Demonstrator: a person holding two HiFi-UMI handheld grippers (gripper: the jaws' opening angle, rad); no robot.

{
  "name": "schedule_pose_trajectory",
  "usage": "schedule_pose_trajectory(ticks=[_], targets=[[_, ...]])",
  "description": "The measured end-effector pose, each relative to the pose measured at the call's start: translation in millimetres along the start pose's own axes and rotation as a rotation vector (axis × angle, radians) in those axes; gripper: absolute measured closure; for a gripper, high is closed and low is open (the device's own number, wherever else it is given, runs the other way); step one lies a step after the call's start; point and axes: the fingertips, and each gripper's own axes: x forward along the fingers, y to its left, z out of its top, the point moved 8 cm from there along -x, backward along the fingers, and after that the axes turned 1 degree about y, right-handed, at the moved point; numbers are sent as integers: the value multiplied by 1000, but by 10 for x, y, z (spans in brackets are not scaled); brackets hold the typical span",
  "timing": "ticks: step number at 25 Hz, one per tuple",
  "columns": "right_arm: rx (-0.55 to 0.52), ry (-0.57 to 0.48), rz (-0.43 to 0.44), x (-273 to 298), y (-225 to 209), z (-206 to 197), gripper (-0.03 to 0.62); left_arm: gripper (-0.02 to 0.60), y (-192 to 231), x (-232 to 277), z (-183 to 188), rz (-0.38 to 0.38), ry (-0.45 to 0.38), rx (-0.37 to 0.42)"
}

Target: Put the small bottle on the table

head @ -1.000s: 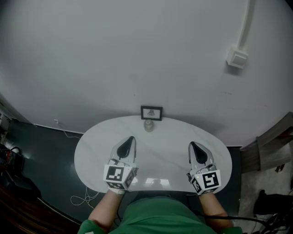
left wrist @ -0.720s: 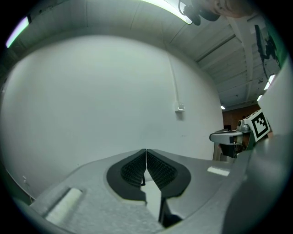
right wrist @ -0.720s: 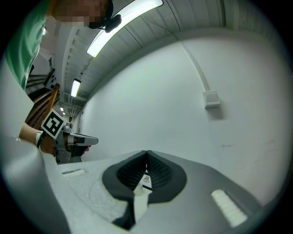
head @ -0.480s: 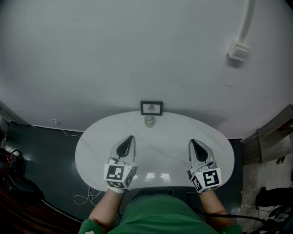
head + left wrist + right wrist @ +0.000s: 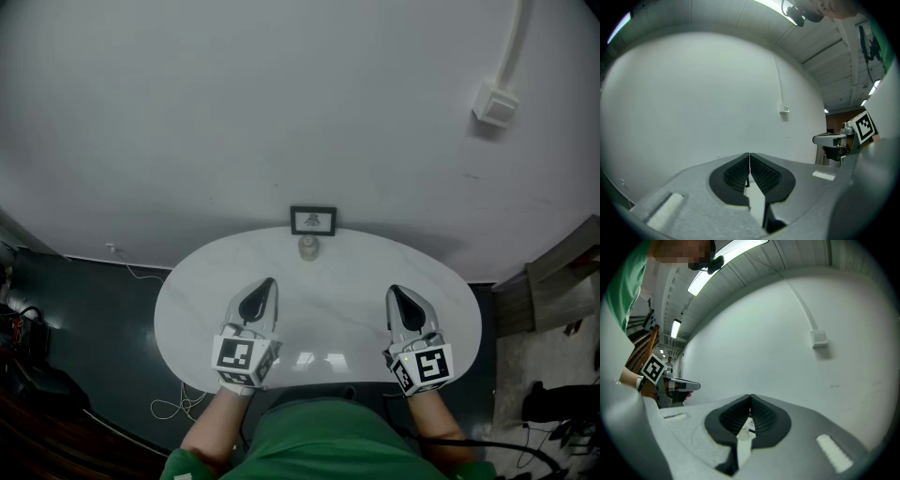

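Observation:
A small pale bottle [image 5: 307, 247] stands upright at the far edge of the white oval table [image 5: 347, 281], just in front of a small black picture frame [image 5: 313, 221]. My left gripper [image 5: 266, 286] rests over the near left of the table, shut with nothing in it, well short of the bottle. My right gripper [image 5: 397, 297] sits over the near right, also shut and empty. In the left gripper view the pads [image 5: 738, 174] meet. In the right gripper view the bottle [image 5: 743, 433] shows far off through the slit below the closed pads [image 5: 761, 416].
A white wall rises right behind the table, with a junction box [image 5: 495, 104] and conduit at upper right. Dark floor with a loose white cable [image 5: 164, 408] lies to the left. Wooden furniture [image 5: 553, 291] stands to the right.
The head view has shifted slightly, so the table and bottle sit a bit higher in the picture. Both grippers stay where they were, still shut.

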Motion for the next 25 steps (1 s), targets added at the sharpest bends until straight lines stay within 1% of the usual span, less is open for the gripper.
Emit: schedule_pose_trajectory(ticks=[7,15,19,25], targets=[[-4,6,-7,51,13,-14,592,569,86,40,-10,10,12,-4],[2,18,-16,116,36,-47,592,569,166,105,-60,1,25,-7],[6,21,-28,154,23,-60,592,569,209,165,-66,-4,35,-22],[11,36,-50,194,45,-103,592,569,318,254,-129,-6,73,-33]])
